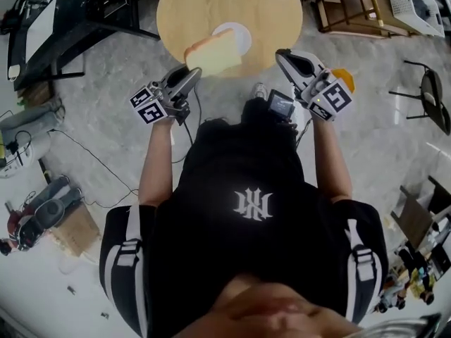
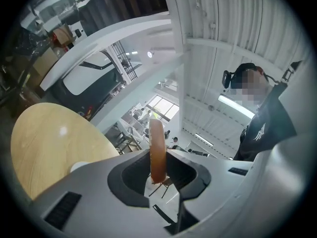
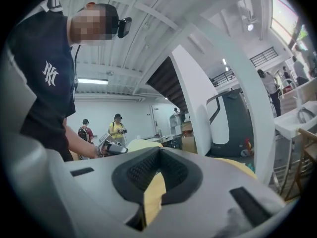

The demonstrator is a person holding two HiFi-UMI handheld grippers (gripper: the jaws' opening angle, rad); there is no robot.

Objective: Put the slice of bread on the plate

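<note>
A thick slice of bread with a brown crust is gripped by its near edge in my left gripper. It hangs above the near part of the round wooden table, partly covering the small white plate. In the left gripper view the slice stands edge-on between the pads of the left gripper. My right gripper hovers at the table's near right edge, apart from the bread. In its own view the right gripper has a narrow gap and nothing in it.
Around the table the floor is crowded. A dark desk stands at the left and wooden frames at the upper right. A black chair is at the right, and cables and gear lie at the lower left. My own body fills the lower middle.
</note>
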